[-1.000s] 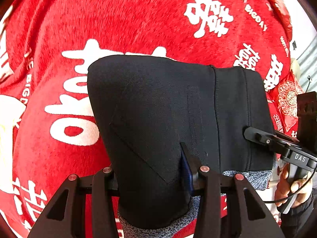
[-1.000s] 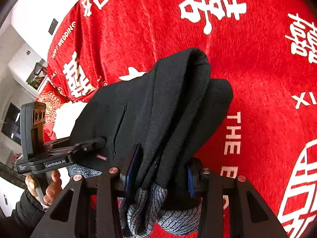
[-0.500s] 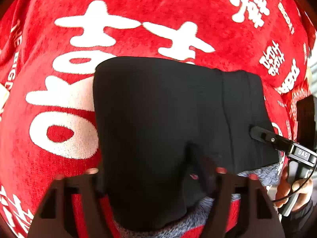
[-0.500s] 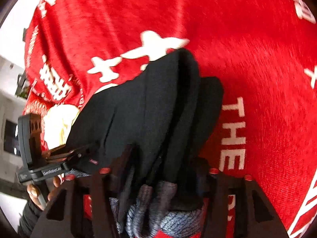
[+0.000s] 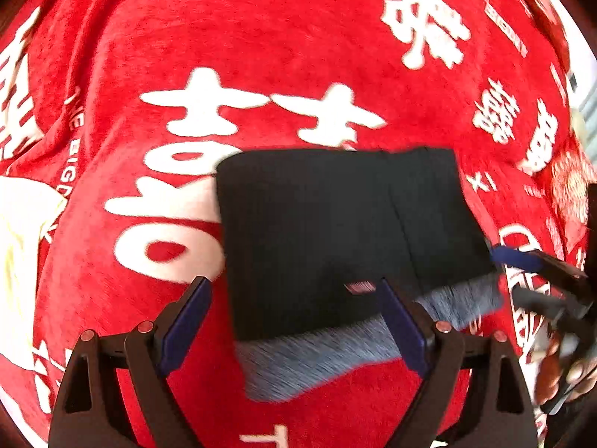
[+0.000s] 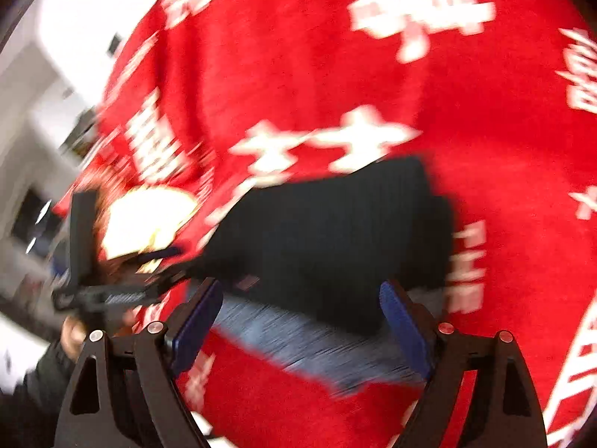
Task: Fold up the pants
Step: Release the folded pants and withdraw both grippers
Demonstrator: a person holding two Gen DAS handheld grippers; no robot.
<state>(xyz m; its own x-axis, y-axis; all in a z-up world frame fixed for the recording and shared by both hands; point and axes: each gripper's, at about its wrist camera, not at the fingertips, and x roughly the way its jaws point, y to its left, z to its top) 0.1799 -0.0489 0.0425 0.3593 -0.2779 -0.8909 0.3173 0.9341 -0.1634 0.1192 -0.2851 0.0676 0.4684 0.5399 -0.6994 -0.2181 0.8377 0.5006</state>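
Note:
The black pants [image 5: 335, 231] lie folded into a compact rectangle on the red blanket, with a grey knit waistband [image 5: 317, 358] along the near edge. My left gripper [image 5: 294, 291] is open, its blue pads either side of the near edge, holding nothing. In the right wrist view the same folded pants [image 6: 335, 239] lie flat, blurred by motion. My right gripper [image 6: 302, 295] is open and empty just short of the grey waistband [image 6: 306, 339]. The right gripper also shows at the right of the left wrist view [image 5: 541, 272].
A red blanket [image 5: 261, 56] with white characters covers the whole surface. A pale yellow patch [image 5: 18, 254] lies at the far left. The other handheld gripper and the hand on it [image 6: 89, 287] sit at the left of the right wrist view. A white wall [image 6: 74, 11] is beyond the blanket.
Both grippers, shut on the folded pants a second ago, have opened and drawn back. The pants have dropped flat onto the blanket. The right view is blurred by motion.

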